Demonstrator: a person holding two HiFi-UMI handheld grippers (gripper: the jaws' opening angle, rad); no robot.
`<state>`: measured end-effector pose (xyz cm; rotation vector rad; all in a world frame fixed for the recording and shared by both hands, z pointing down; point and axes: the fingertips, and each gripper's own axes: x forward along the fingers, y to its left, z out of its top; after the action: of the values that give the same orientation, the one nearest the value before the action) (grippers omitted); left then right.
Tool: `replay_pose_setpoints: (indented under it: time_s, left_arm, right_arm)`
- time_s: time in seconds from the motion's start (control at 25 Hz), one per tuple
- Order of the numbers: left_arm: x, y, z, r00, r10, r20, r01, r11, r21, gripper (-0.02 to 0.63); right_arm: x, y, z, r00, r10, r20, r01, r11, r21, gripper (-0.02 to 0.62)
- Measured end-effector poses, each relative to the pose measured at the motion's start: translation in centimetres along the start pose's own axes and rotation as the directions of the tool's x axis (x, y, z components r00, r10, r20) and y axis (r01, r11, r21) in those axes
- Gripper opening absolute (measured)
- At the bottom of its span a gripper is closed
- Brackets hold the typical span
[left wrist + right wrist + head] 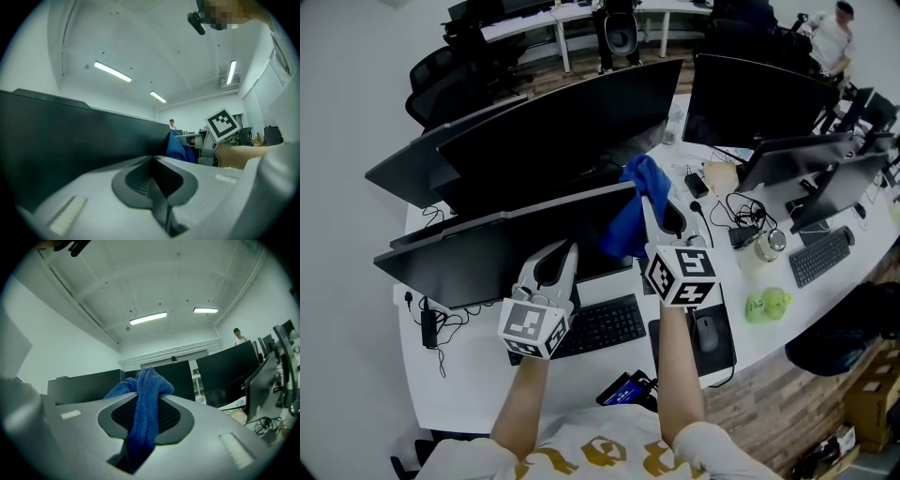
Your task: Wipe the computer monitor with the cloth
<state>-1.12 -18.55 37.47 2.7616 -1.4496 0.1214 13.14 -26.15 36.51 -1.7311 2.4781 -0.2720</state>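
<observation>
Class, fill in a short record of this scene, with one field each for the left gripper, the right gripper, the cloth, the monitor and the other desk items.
left gripper: jaws shut, nothing between them, held in front of the monitor
right gripper: shut on the cloth
cloth: blue, bunched, hanging by the monitor's top right corner; contact with the screen unclear
monitor: dark screen, nearest one on the desk
other desk items: keyboard, mouse
</observation>
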Motion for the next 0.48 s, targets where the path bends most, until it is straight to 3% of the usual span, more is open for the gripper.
replay_pose_setpoints:
  time_s: [0.48]
  left_arm:
    - [0.1, -0.3, -2.1, 1.0, -0.004, -0.031, 0.004, 1.0, 0.001, 0.002]
  right_arm:
    - [-0.4, -0.2, -2.7, 1.0, 0.005, -0.005, -0.005, 0.999, 0.041, 0.107]
